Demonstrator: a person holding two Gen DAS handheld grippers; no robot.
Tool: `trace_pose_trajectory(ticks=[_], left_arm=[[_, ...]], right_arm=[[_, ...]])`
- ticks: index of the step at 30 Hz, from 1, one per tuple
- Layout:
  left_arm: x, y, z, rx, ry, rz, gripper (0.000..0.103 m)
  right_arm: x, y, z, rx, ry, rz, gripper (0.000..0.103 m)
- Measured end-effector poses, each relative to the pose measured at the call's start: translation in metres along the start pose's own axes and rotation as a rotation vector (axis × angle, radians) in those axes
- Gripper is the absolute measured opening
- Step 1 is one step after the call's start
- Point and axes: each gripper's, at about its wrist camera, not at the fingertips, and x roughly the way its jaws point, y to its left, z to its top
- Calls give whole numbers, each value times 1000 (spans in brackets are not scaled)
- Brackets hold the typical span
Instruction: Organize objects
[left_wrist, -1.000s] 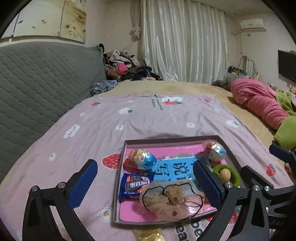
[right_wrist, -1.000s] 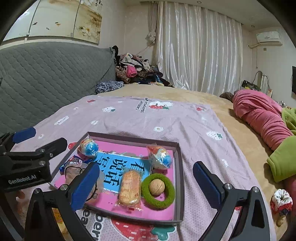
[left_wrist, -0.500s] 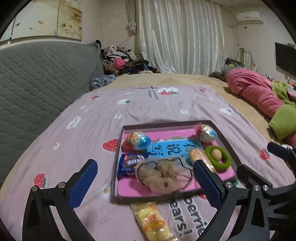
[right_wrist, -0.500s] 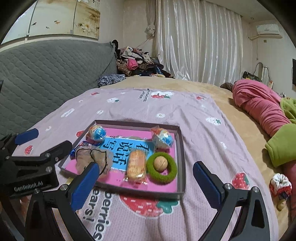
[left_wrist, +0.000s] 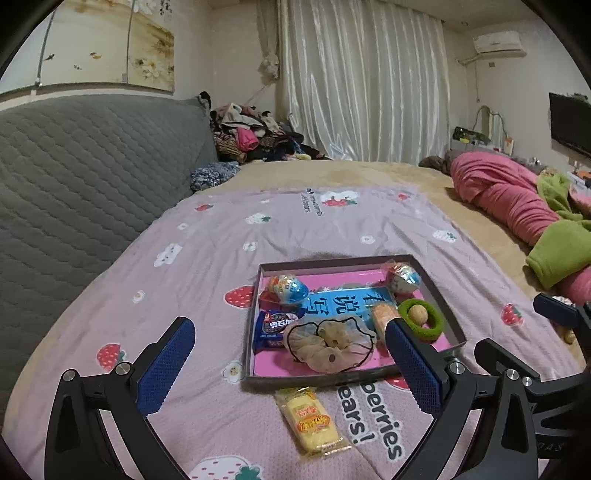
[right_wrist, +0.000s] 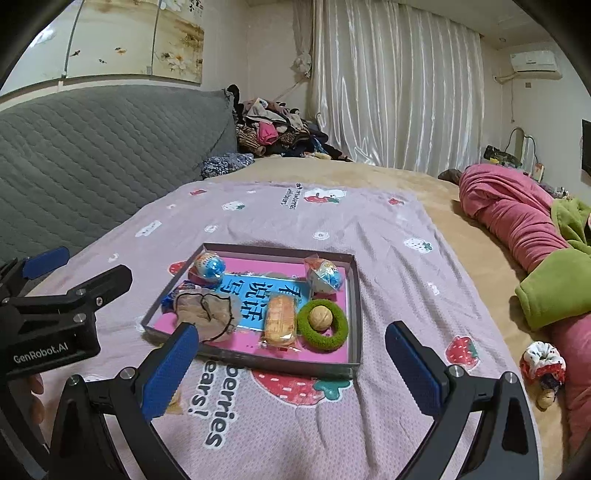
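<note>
While both jaws stand wide apart and empty, the left gripper (left_wrist: 291, 363) hovers over a yellow snack packet (left_wrist: 311, 421) lying on the bed just outside the tray (left_wrist: 251, 332); the right gripper (right_wrist: 291, 365) hangs before the tray's near wall.

Your left gripper (left_wrist: 291, 354) and right gripper (right_wrist: 291, 363) are black, with blue textured pads (left_wrist: 166, 369) on the jaws. The blanket (left_wrist: 207, 266) under them is lilac, printed with red strawberries, white flowers and dark lettering. The tray (right_wrist: 352, 295) has grey walls and a pink floor with a blue panel bearing dark characters. In it you see two foil eggs (left_wrist: 288, 288) in blue, white and orange, a dark blue packet (left_wrist: 275, 326), a beige scrunchie (left_wrist: 330, 345) edged in black, an orange-brown biscuit pack (right_wrist: 280, 319), and a green fuzzy ring (right_wrist: 325, 325) around a tan walnut (right_wrist: 320, 317). The yellow snack pack (left_wrist: 310, 419) outside has red and orange print. The headboard (left_wrist: 74, 177) is grey, quilted in diamonds.
</note>
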Motion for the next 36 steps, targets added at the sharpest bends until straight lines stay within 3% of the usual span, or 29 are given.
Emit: trace_pose_trajectory(ticks=[23, 36], left_arm=[[-94, 0, 2, 2, -65, 8, 103], [-93, 10, -32, -34, -32, 40, 103]], right_arm=[[-81, 9, 5, -32, -56, -7, 102], [-82, 5, -23, -8, -8, -2, 102]])
